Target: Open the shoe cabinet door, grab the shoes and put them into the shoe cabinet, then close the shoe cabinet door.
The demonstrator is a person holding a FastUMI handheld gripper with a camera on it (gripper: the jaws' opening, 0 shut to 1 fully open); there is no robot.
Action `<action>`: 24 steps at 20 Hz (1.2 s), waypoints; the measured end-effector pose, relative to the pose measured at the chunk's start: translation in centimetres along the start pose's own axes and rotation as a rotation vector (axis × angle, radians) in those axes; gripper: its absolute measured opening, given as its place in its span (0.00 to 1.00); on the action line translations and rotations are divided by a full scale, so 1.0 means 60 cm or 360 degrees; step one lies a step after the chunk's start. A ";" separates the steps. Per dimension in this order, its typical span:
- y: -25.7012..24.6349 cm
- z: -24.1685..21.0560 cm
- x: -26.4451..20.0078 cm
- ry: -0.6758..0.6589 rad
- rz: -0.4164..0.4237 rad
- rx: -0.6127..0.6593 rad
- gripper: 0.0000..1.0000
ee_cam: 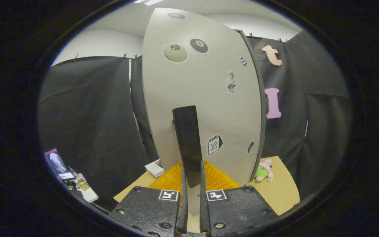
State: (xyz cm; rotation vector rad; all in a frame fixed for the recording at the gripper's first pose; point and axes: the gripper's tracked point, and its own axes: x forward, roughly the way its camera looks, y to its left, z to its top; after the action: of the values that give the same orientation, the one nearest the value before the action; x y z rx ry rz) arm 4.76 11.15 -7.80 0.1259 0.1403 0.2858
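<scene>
One handle [189, 144] between gripper [192, 210] jaws, on one cabinet door [206, 98]

handle [189, 144] between fingers [183, 200] | door [202, 98] behind handle — plush toy [264, 170] on table [285, 191] (right of door)

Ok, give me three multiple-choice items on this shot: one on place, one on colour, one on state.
1. Where does the plush toy lie?
A. on the wooden table, right of the cabinet door
B. between the fingers
C. on top of the cabinet

2. What colour is the door's handle?
A. white
B. black
C. orange

3. What is the gripper doing?
A. hanging wide open, clear of everything
B. holding the plush toy
C. closed on the handle

Answers: 1 A, the toy sits on the tabletop beside the door's right edge. 2 B, the upright bar is black against the pale door. 3 C, both fingers press on the handle's lower end.
</scene>
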 end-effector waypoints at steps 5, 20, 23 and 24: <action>-0.059 -0.012 -0.081 -0.0015 -0.0077 -0.0015 0.12; -0.259 -0.010 -0.196 -0.0048 -0.0493 -0.0031 0.04; -0.296 -0.006 -0.204 -0.0061 -0.0534 0.0032 0.04; -0.309 -0.005 -0.206 -0.0066 -0.0555 0.0035 0.04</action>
State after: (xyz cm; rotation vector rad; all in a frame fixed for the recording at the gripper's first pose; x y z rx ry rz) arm -2.01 -10.04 -9.26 0.1266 0.1221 -0.0660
